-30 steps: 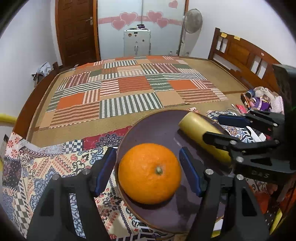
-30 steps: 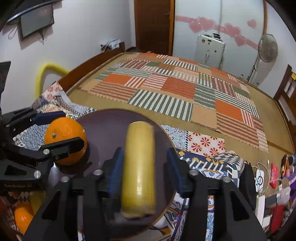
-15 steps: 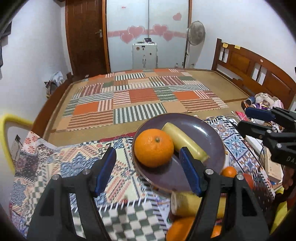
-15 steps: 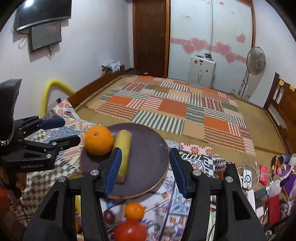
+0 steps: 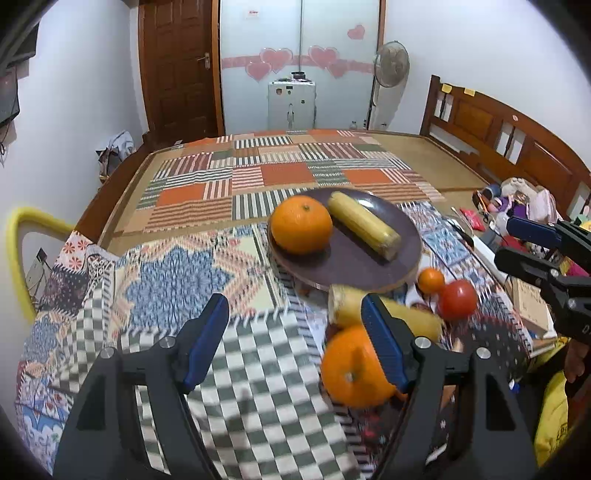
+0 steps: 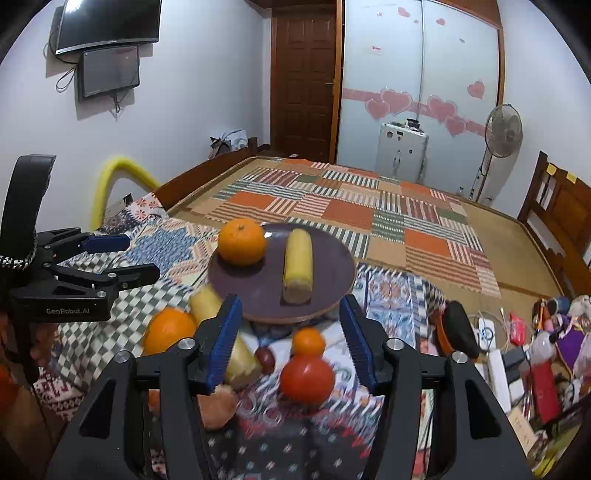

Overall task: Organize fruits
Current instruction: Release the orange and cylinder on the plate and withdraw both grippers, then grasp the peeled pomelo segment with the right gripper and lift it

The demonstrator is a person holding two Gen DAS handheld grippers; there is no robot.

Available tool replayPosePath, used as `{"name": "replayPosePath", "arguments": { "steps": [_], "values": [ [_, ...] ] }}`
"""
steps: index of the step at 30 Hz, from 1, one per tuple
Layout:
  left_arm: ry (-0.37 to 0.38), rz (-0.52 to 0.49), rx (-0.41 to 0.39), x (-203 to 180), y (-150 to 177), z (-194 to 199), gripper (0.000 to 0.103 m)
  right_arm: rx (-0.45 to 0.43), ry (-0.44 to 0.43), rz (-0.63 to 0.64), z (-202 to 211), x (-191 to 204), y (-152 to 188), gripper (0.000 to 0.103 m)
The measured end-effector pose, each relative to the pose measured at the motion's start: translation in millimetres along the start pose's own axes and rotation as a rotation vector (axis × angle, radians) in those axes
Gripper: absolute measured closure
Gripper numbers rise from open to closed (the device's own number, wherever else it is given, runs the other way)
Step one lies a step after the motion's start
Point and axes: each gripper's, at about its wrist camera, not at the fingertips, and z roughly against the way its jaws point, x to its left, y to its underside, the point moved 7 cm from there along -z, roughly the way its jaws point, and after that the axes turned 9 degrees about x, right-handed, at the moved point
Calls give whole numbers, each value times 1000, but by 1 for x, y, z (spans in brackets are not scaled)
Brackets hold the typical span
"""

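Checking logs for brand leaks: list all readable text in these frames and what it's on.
"GenRobot.AI": side of the left tool, right wrist view.
"D": partial letter on the right tool body, rest cut off.
Small red label on the wardrobe door: too small.
Yellow notes on the headboard: unreadable.

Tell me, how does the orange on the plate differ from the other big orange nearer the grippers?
The orange on the plate sits on the dark plate beside a yellow banana piece; the nearer orange lies on the cloth among loose fruit. The plated one shows sharp, stem up; the nearer one is blurred and partly hidden behind a gripper finger. Both are round, orange and look similar in size.
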Motion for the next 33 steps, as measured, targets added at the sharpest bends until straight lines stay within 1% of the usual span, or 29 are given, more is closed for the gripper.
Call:
{"name": "replayPosePath", "arguments": {
  "steps": [3, 5, 6, 7, 8, 10, 12, 14, 17, 20, 24, 26, 31, 33],
  "values": [
    [-8, -13, -4, -6, 19, 6, 29, -9, 17, 1, 3, 8, 17, 40],
    [-7, -14, -5, -6, 30, 10, 29, -12, 16, 9, 6, 14, 29, 29],
    [-4, -7, -5, -6, 36, 11, 29, -16, 17, 11, 7, 19, 33, 26],
    [-3, -1, -3, -5, 41, 12, 29, -18, 13, 11, 6, 23, 39, 19],
    [2, 5, 2, -4, 46, 12, 29, -13, -1, 10, 3, 30, 45, 14],
    [9, 20, 15, 0, 57, 13, 29, 2, -25, 6, -1, 38, 53, 11],
    [7, 31, 23, 5, 69, 15, 29, 16, -29, 3, -8, 47, 59, 8],
    [5, 41, 27, 9, 79, 18, 29, 27, -28, 5, -15, 54, 62, 1],
    [13, 62, 35, 17, 92, 20, 29, 42, -45, 26, -22, 66, 69, 0],
    [5, 70, 42, 22, 103, 21, 29, 55, -16, 38, -32, 73, 69, 0],
    [7, 76, 48, 27, 116, 23, 29, 86, -24, 10, -48, 76, 70, 0],
    [5, 77, 51, 29, 119, 24, 29, 101, -37, -15, -55, 76, 69, 0],
    [0, 73, 51, 30, 121, 24, 29, 89, -17, -39, -61, 79, 64, 0],
    [5, 75, 50, 29, 121, 23, 29, 93, -29, -52, -63, 79, 63, 0]
  ]
}}
